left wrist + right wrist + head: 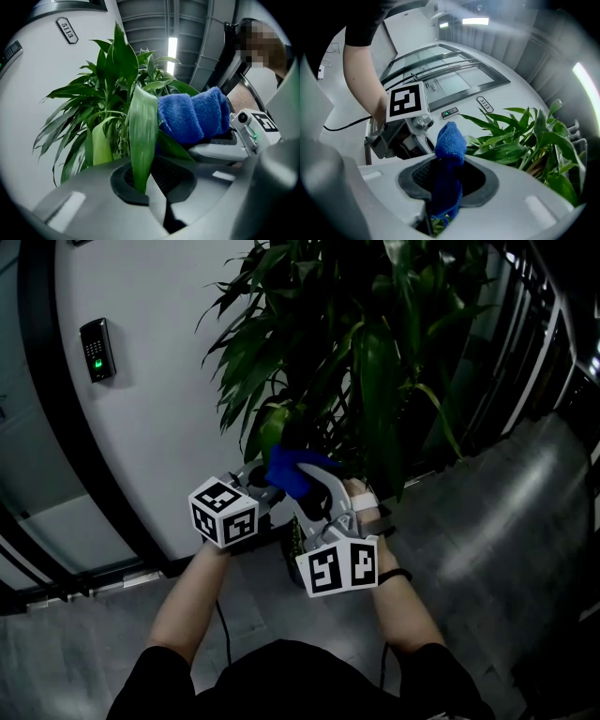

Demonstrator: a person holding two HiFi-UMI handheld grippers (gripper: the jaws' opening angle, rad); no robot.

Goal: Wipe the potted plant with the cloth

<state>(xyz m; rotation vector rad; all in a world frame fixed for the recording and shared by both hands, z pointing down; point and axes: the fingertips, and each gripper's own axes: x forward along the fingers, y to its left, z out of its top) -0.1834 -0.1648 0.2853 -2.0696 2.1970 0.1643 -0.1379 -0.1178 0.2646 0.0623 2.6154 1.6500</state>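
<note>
Jaws of the left gripper (154,197) pinch a long green leaf (142,131); those of the right gripper (440,201) clamp a blue terry cloth (450,140) beside it. Wiping seems barely begun.

Counted at the curved white wall: one potted plant (356,352), far and centre. One blue cloth (298,472), pinched in the right gripper (440,187). Two grippers in all, the left gripper (150,185) clamped on a single leaf (140,136). Two marker cubes, left (223,512) and right (339,565), one per gripper. Two bare forearms (192,596), near. One keypad (97,350), mounted far left. One number plate (66,30), caught only by the left gripper view.
</note>
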